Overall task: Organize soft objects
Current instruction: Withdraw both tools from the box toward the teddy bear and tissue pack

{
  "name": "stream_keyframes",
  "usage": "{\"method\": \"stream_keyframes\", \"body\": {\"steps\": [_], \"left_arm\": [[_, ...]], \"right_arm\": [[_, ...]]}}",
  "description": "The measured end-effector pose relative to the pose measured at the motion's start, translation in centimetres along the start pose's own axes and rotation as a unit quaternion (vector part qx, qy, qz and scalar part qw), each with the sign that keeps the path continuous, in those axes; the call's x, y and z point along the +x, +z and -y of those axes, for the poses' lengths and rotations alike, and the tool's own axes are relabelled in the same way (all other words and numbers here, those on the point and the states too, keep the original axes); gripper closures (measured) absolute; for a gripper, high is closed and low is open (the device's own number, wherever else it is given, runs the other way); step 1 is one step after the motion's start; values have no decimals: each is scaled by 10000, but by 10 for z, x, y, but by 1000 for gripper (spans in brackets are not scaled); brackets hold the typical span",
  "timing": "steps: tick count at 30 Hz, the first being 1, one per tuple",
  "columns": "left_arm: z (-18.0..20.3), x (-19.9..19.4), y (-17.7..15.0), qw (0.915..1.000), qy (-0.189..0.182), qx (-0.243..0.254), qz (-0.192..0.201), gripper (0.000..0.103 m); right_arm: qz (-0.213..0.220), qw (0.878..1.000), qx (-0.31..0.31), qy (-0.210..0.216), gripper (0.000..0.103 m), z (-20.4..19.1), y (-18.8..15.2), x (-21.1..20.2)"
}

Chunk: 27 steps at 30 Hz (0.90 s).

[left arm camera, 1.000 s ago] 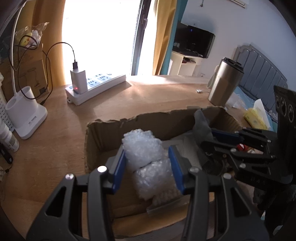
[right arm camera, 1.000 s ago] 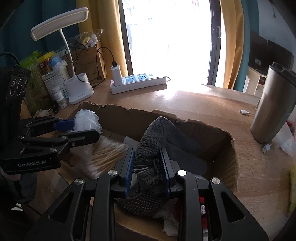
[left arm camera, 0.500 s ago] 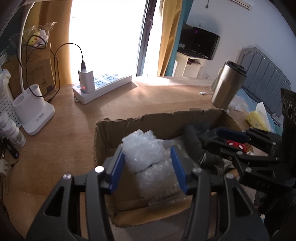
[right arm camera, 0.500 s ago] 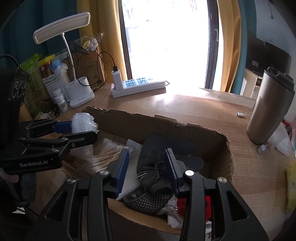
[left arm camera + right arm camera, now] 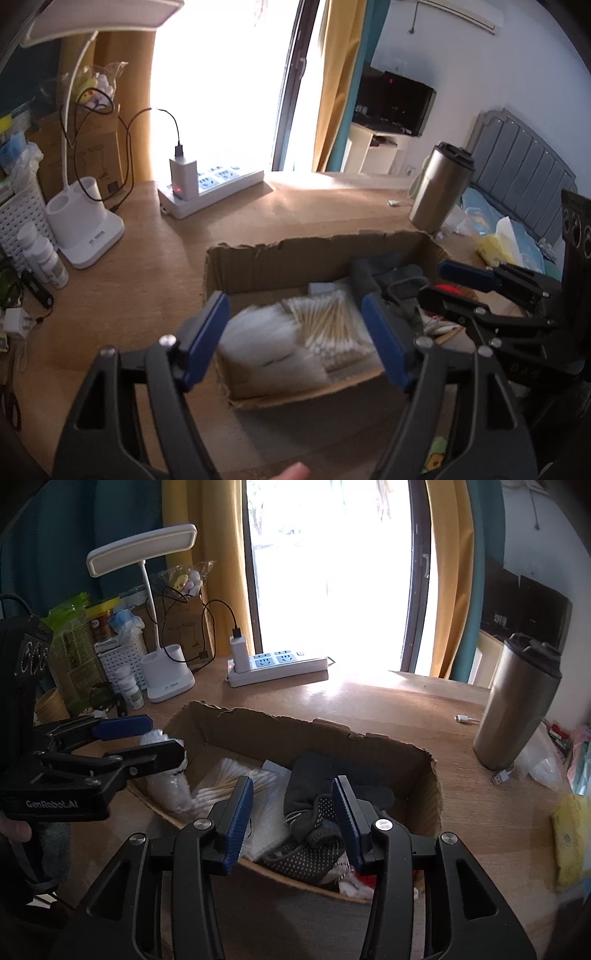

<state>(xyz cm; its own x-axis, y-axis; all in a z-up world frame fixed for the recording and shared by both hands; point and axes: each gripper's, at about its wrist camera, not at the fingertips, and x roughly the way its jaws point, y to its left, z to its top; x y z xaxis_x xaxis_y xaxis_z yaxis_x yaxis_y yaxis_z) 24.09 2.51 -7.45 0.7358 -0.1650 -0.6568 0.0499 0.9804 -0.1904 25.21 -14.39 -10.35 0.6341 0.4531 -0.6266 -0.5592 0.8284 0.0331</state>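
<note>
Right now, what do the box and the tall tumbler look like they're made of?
Box: brown corrugated cardboard, matte, going by its torn, ragged top edge. Tumbler: probably brushed stainless steel, satin sheen with soft reflections; its dark lid looks like plastic.

"GenRobot.AI" on left tongs (image 5: 144, 744) body

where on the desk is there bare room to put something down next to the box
Bare wood lies between the cardboard box, the power strip and the steel tumbler, and left of the box before the lamp base. Crowded: the box inside, and the desk's left edge by the white basket.
</note>
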Motion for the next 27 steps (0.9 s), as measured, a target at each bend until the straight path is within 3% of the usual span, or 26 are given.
{"method": "stream_keyframes", "body": {"steps": [4, 27], "left_arm": [[1, -12, -3, 10000, 11, 19, 91, 27], [8, -63, -29, 9993, -22, 11, 369, 26]], "right_arm": [[68, 10000, 8, -48, 51, -4, -3, -11], [233, 9995, -60, -183, 49, -27, -28, -57]]}}
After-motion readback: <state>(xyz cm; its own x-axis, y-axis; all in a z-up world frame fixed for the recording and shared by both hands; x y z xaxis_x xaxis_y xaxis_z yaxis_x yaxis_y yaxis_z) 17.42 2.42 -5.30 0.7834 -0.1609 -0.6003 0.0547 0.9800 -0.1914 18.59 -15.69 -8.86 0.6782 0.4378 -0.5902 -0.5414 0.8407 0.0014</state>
